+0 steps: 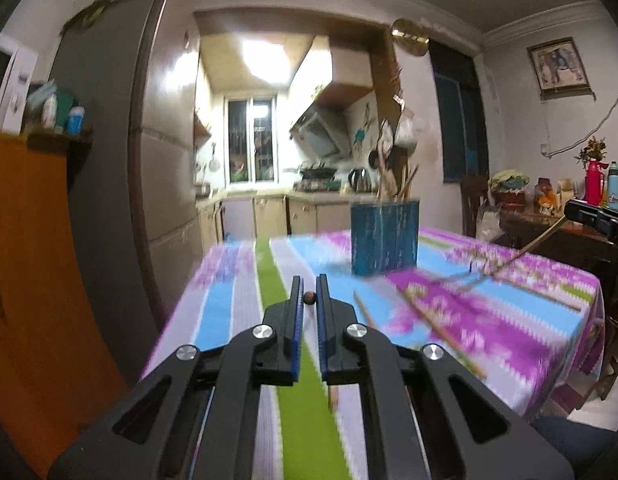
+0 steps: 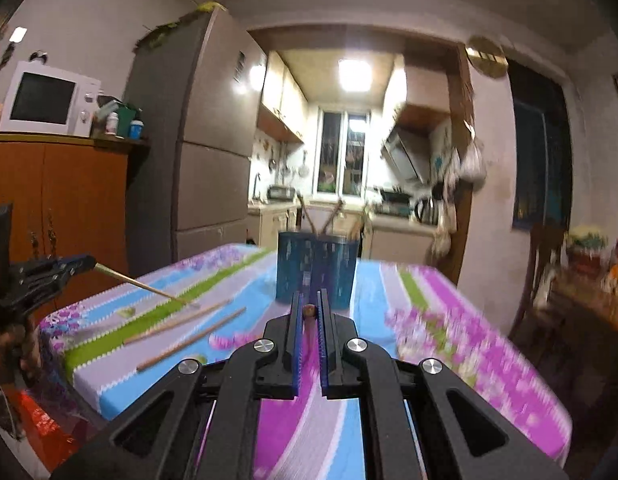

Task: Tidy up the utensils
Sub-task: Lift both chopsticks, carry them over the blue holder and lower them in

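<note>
— While the left black two-finger gripper with blue pads (image 1: 308, 285) hovered above the striped floral tablecloth (image 1: 237, 300), what sat between its fingers?

— Its jaws were nearly pressed together, pinching a thin wooden chopstick whose rounded brown end (image 1: 308, 298) showed between the pads. From the right wrist view the same gripper (image 2: 79, 265) appeared at the left edge, and the pale chopstick (image 2: 141, 285) slanted down from it, its tip at the cloth's green stripe.

— And the right black gripper (image 2: 308, 298)?

— Also narrowed to a slit, clamping another chopstick's brown end (image 2: 308, 311). The left view showed it (image 1: 577, 210) at the far right, with its long chopstick (image 1: 525, 250) angling down toward the cloth.

— Where were the other utensils?

— Two loose wooden chopsticks (image 2: 189, 338) lay side by side on the cloth, left of the right gripper, clear only in the right view; the left view was blurred there. The blue weathered wooden utensil holder (image 1: 384, 236) stood upright further back on the table, several wooden sticks (image 1: 393, 176) rising from it.
</note>
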Demonstrator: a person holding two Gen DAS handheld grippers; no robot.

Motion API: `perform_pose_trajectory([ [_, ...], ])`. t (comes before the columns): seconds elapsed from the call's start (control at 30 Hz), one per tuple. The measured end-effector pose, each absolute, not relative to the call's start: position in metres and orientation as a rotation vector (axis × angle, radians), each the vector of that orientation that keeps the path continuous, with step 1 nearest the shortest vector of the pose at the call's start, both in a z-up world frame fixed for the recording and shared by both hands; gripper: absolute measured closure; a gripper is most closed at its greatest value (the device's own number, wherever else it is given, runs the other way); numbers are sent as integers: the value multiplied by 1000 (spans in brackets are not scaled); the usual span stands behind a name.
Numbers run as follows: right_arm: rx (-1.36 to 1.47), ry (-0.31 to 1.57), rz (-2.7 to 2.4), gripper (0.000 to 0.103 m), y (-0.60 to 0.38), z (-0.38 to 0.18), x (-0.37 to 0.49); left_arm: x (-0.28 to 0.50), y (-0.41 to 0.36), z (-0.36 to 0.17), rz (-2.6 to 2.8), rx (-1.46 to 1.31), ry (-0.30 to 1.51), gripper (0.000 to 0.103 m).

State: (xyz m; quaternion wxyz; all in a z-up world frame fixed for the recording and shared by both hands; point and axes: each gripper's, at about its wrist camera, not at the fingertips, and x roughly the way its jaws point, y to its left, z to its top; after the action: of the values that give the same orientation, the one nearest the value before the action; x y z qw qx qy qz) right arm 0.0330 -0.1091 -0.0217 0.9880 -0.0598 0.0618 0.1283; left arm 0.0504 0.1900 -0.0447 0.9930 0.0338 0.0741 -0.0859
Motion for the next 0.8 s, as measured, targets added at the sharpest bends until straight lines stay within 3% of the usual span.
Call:
perform_pose_trajectory([
  [0.4,-93,203,378,95,-126,38,107,130,156,24,-258,105,147,97],
  [0.8,-122,248,425,95,-122,59,147,163,138,66,-279,126,148,98],
])
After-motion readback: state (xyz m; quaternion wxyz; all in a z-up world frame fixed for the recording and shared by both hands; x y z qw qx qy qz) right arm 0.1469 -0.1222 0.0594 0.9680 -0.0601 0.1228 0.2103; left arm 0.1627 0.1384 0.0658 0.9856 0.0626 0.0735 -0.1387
